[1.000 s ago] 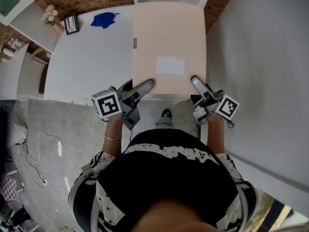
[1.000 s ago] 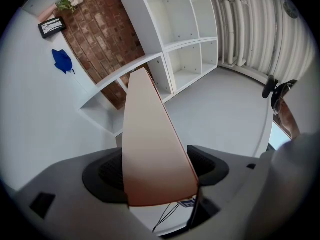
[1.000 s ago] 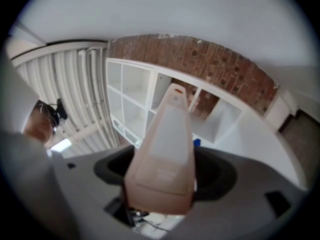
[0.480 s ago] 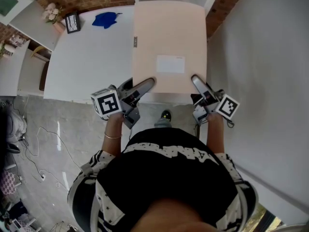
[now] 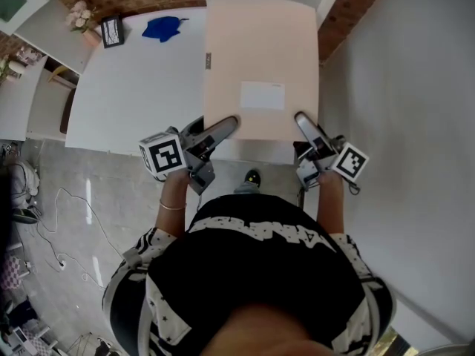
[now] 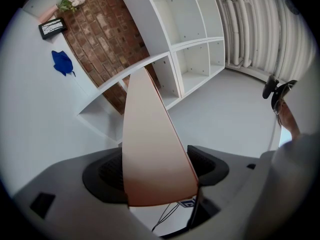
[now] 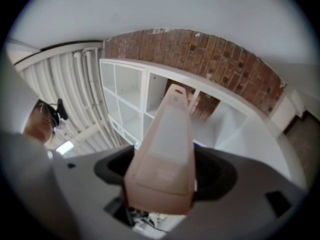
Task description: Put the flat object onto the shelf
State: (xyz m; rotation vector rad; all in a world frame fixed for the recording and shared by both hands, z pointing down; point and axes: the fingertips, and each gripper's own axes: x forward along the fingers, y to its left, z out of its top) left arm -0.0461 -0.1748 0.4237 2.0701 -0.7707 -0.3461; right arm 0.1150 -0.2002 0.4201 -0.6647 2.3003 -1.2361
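Below the head camera, the flat object (image 5: 260, 58) is held out over the white shelf (image 5: 133, 80), apparently clear of its top. Its near edge is gripped at 7 o'clock by the left gripper (image 5: 226, 127) and at 5 o'clock by the right gripper (image 5: 304, 123). From the left gripper view, both fingers (image 6: 100, 179) are pressed against the flat object, with the shelf at 1 o'clock. From the right gripper view, the fingers (image 7: 217, 176) are likewise clamped on it.
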